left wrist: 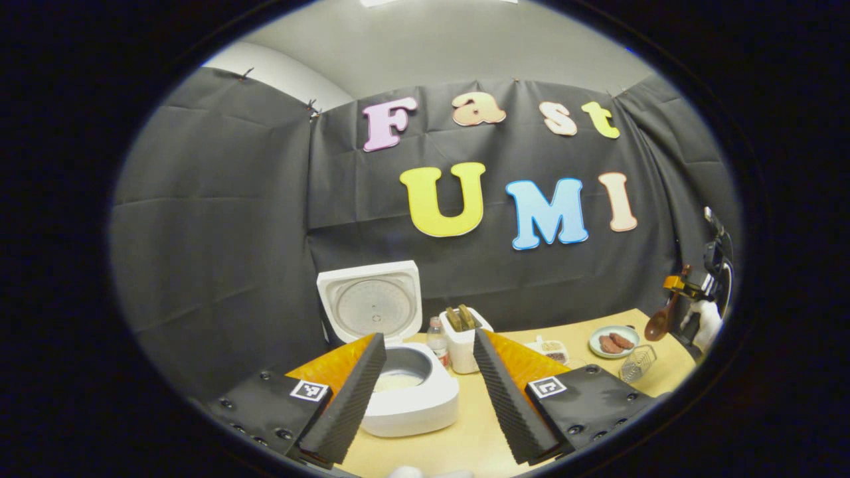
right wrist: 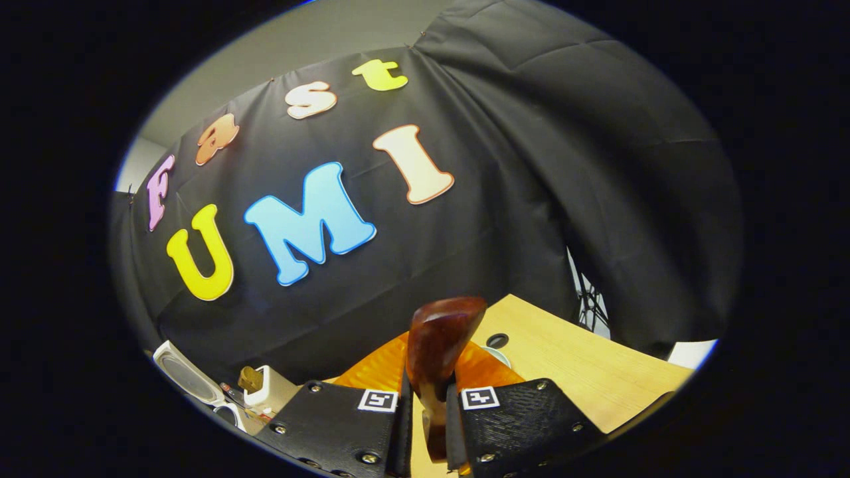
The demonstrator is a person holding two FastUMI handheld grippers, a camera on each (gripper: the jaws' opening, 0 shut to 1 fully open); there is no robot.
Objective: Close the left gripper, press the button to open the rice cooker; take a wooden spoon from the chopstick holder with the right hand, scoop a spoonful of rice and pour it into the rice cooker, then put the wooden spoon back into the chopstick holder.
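Note:
The white rice cooker [left wrist: 412, 398] stands with its lid [left wrist: 372, 304] raised, and pale contents lie in the pot. My left gripper [left wrist: 429, 338] hovers in front of it, open and holding nothing. Right of the cooker, the white chopstick holder [left wrist: 463, 346] holds wooden handles. At the far right, the right gripper [left wrist: 690, 292] grips a wooden spoon [left wrist: 659, 323] above the table edge. In the right gripper view the right gripper [right wrist: 429, 393] is shut on the spoon [right wrist: 438, 345], whose bowl points away and up. The cooker lid [right wrist: 182, 375] and chopstick holder [right wrist: 269, 392] sit low at the left.
A small bottle [left wrist: 437, 337] stands between cooker and holder. On the wooden table [left wrist: 478, 431] are a small white dish [left wrist: 551, 348] of grainy food, a plate [left wrist: 614, 342] with brown pieces and a wire basket [left wrist: 637, 363]. A round hole [right wrist: 497, 340] is in the tabletop.

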